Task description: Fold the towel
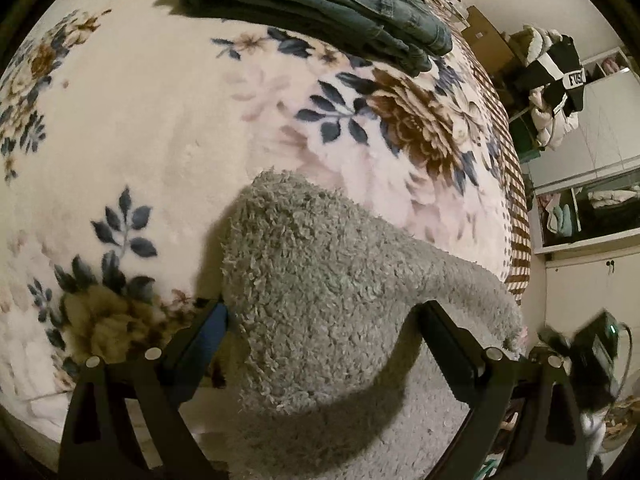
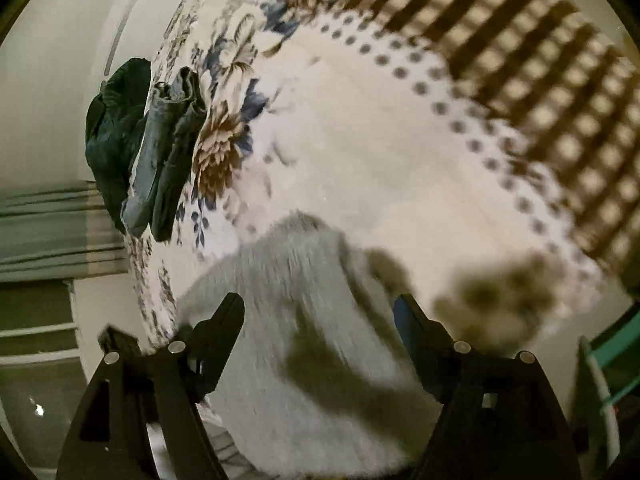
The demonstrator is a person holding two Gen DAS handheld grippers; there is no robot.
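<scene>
A grey shaggy towel (image 1: 320,264) lies bunched on a floral blanket (image 1: 160,120) that covers a bed. In the left wrist view one rounded fold of it bulges up between the two fingers and casts a shadow on the towel below. My left gripper (image 1: 322,320) is open, its fingers wide apart on either side of that fold. The right wrist view is blurred by motion. There the towel (image 2: 296,272) fills the gap of my right gripper (image 2: 318,312), which is also open and low over the blanket (image 2: 380,160).
Folded dark green and denim clothes (image 1: 328,4) are stacked at the far side of the bed, also seen as a stack (image 2: 160,152). The blanket's brown checked border (image 2: 540,80) marks the bed edge. Beyond it stand a clothes pile (image 1: 556,80) and shelves (image 1: 592,208).
</scene>
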